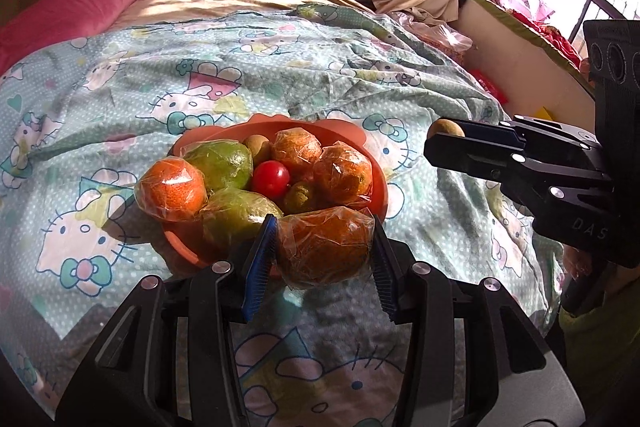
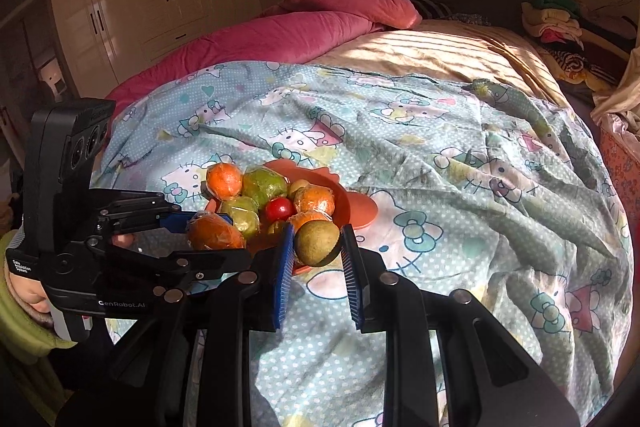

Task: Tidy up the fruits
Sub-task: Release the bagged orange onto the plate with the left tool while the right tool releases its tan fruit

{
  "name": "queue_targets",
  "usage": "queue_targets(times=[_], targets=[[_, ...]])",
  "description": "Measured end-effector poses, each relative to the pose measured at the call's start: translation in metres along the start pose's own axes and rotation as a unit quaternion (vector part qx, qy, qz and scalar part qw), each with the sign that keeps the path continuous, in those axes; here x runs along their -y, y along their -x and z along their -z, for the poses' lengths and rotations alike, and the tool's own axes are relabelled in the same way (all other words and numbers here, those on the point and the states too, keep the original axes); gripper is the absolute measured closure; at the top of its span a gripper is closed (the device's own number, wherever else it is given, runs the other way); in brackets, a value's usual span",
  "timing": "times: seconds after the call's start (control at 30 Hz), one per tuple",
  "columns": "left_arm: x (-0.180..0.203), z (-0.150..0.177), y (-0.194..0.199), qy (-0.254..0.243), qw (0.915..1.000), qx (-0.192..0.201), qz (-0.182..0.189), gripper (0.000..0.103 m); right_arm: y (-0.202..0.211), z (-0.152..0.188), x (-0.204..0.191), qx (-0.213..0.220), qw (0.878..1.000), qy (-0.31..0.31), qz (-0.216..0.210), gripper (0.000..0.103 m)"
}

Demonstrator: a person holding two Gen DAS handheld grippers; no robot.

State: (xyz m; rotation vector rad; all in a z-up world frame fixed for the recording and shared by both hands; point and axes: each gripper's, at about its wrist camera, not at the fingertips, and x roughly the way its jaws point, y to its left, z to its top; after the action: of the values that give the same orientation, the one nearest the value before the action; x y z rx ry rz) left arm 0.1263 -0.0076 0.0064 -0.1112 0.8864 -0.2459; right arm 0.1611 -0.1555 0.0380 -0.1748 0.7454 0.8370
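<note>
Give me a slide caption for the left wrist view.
Left gripper grips a wrapped orange beside the fruit plate.

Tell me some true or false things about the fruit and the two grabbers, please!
1. The left gripper holds a plastic-wrapped orange. True.
2. The right gripper holds the red tomato. False: it holds a round greenish-brown fruit; the red tomato lies in the bowl.
3. The bowl is blue. False: it is orange-pink.
4. The bowl sits on a cartoon cat sheet. True.
5. All the fruit in the bowl is orange. False: two wrapped green fruits lie there too.
</note>
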Motion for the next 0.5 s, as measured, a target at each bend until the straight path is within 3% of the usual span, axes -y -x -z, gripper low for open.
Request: queue_targets(times=[0.5], targets=[[-0.004, -0.008, -0.008, -0.001, 1.0, 0.0, 0.002, 0.067, -0.015, 0.002, -0.001, -0.017, 1.0, 0.006, -0.006, 0.081]])
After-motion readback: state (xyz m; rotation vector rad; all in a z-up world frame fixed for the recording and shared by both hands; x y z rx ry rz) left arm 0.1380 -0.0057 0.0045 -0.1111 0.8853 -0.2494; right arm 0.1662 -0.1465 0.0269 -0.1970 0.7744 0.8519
